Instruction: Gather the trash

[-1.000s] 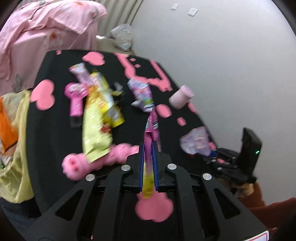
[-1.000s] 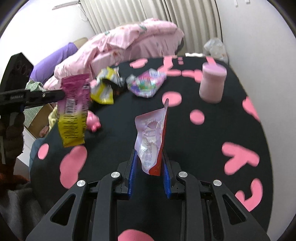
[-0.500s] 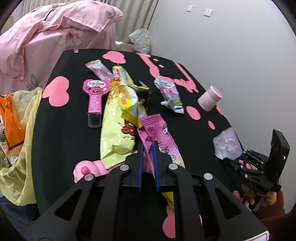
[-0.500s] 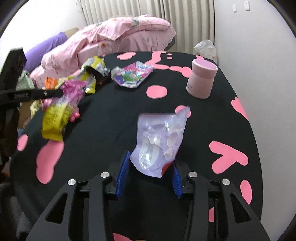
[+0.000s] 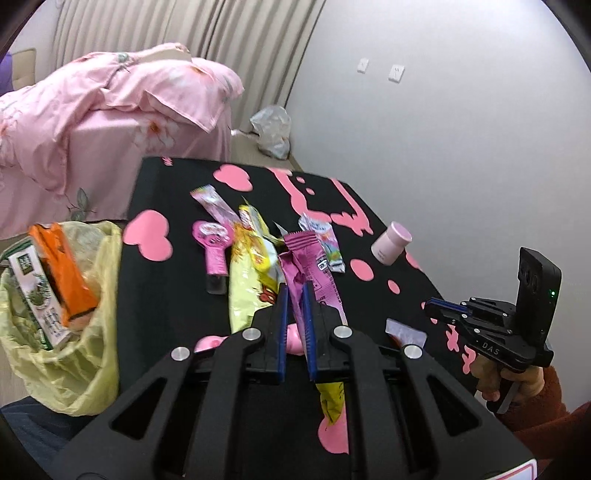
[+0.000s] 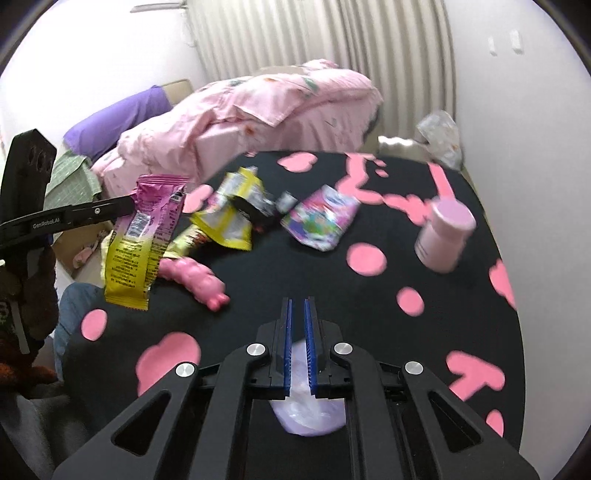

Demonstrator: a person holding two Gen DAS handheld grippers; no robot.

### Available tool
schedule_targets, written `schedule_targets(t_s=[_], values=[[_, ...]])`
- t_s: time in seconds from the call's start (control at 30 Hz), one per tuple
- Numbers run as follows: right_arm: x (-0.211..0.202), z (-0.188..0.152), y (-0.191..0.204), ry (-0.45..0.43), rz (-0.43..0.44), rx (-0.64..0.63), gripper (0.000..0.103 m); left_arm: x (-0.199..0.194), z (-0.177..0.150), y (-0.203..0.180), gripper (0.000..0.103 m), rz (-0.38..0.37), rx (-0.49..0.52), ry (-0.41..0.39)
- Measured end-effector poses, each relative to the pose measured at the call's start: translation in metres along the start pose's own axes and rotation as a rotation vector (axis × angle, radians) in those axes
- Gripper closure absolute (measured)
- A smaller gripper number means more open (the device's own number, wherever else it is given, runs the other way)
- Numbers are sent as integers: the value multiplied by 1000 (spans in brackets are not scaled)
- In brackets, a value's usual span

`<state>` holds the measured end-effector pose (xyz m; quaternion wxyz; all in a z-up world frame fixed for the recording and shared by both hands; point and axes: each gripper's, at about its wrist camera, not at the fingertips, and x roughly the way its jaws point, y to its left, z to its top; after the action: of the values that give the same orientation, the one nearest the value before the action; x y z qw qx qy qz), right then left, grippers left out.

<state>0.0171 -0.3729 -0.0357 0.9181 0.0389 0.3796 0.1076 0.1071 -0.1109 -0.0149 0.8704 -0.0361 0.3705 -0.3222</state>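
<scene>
- Right gripper has just been closing – a second ago its jaws stood wider around the lilac pouch; now they are pinched on it, so that piece looks secured.
- Left gripper stays clamped on the magenta wrapper, lifted off the black table.
- Only the left view shows the yellow trash bag at the near left edge – probably the drop point.

A home bedroom: pink quilt heaped on a bed, curtains, wall sockets
</scene>
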Motion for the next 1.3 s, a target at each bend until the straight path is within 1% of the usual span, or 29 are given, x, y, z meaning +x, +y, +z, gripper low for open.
schedule_targets(t_s=[0.07,0.13,0.2,0.23,0.27,0.3,0.33,0.37,0.4,0.43,0.47,0.57,0.67,0.73,0.77,0.8,0.83,0.87,0.9,0.97,1.0,1.2,1.3], values=[[-2,0,6,6,-9,-39,98,-8,-1,8,95,-4,-30,-7],[-7,-3,7,0,17,-61,98,-12,-4,14,95,-23,-44,-3],[-15,-11,-2,-15,-4,-27,96,-10,-8,17,95,-32,-51,11],[-18,-16,-8,-23,-6,-10,94,-7,-12,19,95,-39,-59,25],[-20,-21,-11,-25,-7,3,81,-2,-15,22,95,-45,-73,41],[-21,-30,-19,-14,-3,32,51,0,-18,24,95,-46,-82,50],[-20,-39,-25,18,13,53,38,4,-21,27,95,-41,-91,60],[-17,-43,-29,52,23,62,34,8,-23,30,95,-32,-99,68],[-14,-49,-32,94,24,69,34,10,-26,31,95,-24,-103,72],[-10,-57,-34,132,4,67,34,14,-28,33,95,-13,-108,78],[-8,-64,-34,150,-19,58,34,17,-30,35,95,-3,-113,86],[3,-71,-30,178,-63,26,34,27,-33,39,95,4,-128,107],[18,-70,-23,203,-37,-38,34,33,-36,39,95,8,-132,122],[28,-66,-19,212,-50,-89,34,34,-37,37,95,10,-123,124],[31,-66,-20,206,-44,-91,35,34,-37,36,95,10,-121,124],[32,-65,-20,200,-27,-84,45,34,-37,35,95,9,-120,124],[32,-63,-21,197,-15,-72,48,34,-36,35,95,8,-118,123],[30,-61,-20,185,-36,-82,54,33,-37,35,95,6,-115,122],[28,-60,-18,175,-51,-94,57,32,-36,34,95,3,-114,119],[22,-56,-16,158,-69,-103,75,29,-35,33,95,-8,-112,107],[19,-54,-15,156,-66,-100,78,27,-34,32,95,-11,-111,102],[5,-33,-6,87,-29,-97,78,4,-25,23,95,-27,-74,35],[-1,-17,7,47,-9,-119,78,-11,-18,23,95,-31,-67,-8]])
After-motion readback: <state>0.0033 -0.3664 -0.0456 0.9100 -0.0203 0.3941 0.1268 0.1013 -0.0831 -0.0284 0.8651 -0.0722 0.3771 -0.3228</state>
